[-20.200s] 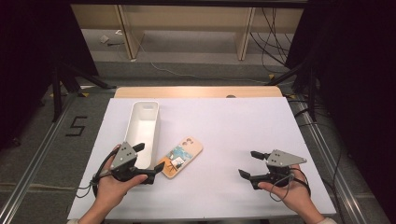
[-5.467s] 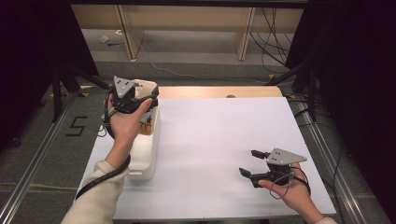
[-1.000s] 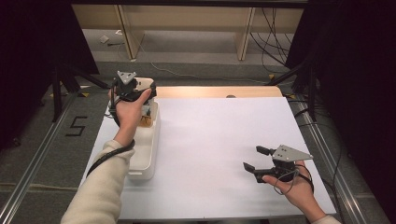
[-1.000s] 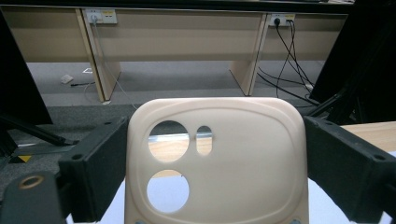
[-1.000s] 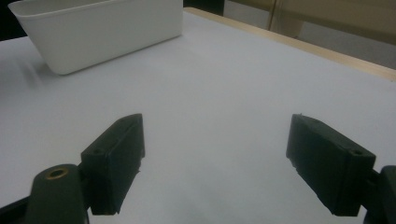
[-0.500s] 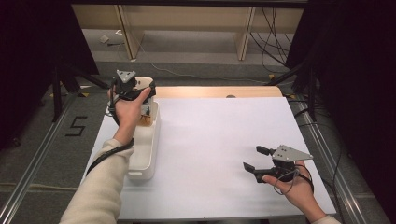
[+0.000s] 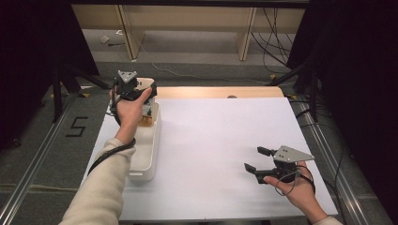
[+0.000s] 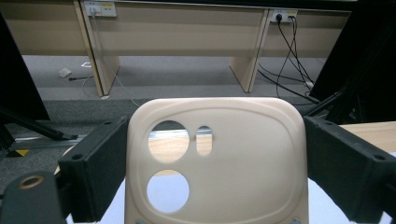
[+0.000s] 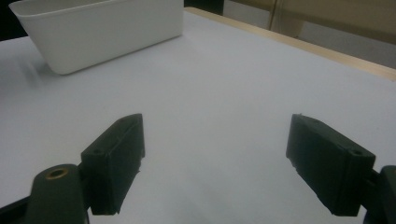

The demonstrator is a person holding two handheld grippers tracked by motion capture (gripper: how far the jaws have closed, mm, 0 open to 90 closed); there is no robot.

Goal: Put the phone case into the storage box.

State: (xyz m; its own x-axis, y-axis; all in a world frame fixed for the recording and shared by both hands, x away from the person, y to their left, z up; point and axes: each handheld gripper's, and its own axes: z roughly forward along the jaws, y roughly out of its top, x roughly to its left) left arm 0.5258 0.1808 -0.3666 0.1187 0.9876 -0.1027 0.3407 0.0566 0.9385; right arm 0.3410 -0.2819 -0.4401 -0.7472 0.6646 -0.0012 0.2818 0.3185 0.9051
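Beige plastic case (image 8: 219, 163): thin, stiff, light, likely slick; held upright by its side edges in left gripper (image 7: 133, 91), over the bin's (image 7: 145, 161) 12 o'clock end. Grip best kept on those edges, below the cut-outs. Right gripper (image 7: 257, 161): wide open, empty, at table's (image 7: 220, 140) 4 o'clock.

Left gripper (image 7: 143, 93) held over far end of white bin (image 7: 145, 150); right gripper (image 7: 258, 159), jaws apart, near table (image 7: 216, 136) front-right.

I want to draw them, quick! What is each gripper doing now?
Left gripper: shut on the phone case, above the far end of the bin.
Right gripper: open, holding nothing, over the table.
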